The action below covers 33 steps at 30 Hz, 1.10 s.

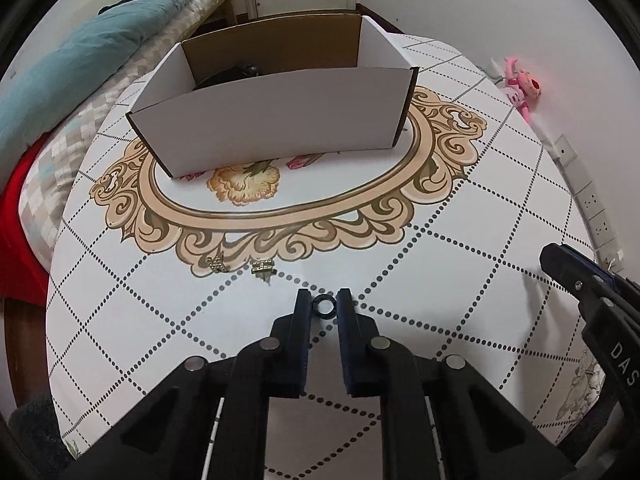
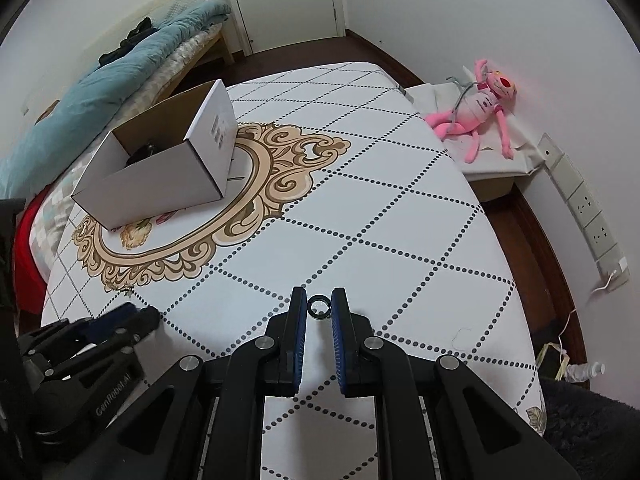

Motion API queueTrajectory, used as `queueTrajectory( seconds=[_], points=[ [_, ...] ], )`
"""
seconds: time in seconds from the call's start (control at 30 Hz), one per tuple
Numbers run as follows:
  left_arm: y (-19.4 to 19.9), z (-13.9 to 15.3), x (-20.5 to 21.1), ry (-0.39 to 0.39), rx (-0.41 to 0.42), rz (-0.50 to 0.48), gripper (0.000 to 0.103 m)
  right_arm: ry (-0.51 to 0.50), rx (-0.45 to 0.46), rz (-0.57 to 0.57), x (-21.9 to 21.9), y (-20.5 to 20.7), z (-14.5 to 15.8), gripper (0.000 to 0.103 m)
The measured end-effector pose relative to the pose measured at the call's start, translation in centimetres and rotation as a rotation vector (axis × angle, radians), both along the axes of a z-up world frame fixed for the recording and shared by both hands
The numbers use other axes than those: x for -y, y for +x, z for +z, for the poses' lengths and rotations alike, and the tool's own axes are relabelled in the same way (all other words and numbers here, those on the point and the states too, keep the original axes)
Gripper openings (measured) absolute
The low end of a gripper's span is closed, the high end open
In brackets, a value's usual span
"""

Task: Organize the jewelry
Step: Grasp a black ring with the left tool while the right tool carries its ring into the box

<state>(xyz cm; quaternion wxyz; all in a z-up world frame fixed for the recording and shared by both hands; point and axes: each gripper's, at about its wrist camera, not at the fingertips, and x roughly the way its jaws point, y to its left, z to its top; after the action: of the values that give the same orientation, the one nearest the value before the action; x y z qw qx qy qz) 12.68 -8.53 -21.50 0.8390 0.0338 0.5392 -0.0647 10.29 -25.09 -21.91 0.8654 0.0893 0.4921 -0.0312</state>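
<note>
Held the left tongs [image 1: 324, 300] low at the bottom centre of the left wrist view, pointing up the frame, fingers nearly parallel with a narrow gap. Pinched a dark ring [image 1: 324, 305] at the very tips, touching both pads. Carried the right tongs [image 2: 319, 300] in the same pose in the right wrist view, closed to a slim gap on a thin ring [image 2: 319, 307]. Kept the two tools side by side, well apart.
</note>
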Motion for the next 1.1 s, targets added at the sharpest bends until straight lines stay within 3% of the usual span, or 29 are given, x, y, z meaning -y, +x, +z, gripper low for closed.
queueTrajectory(
  seconds=[0.27,0.5,0.7,0.9,1.1],
  points=[
    [-0.2,0.9,-0.6,-0.022,0.015,0.007,0.010,0.018,0.031,0.002,-0.1,0.1,1.4,0.013],
    [1.0,6.0,-2.3,-0.101,0.061,0.023,0.010,0.086,0.087,0.037,-1.0,1.7,4.5,0.013],
    [6.8,10.2,-5.4,-0.159,0.063,0.067,0.010,0.182,0.124,0.126,-3.5,7.2,7.6,0.013],
    [12.3,10.3,-8.0,-0.150,0.017,0.111,0.010,0.217,0.020,0.232,-6.8,16.0,7.1,0.013],
    [15.7,9.1,-8.7,-0.122,-0.061,0.120,0.012,0.189,-0.110,0.282,-8.2,20.9,4.8,0.013]
  ],
)
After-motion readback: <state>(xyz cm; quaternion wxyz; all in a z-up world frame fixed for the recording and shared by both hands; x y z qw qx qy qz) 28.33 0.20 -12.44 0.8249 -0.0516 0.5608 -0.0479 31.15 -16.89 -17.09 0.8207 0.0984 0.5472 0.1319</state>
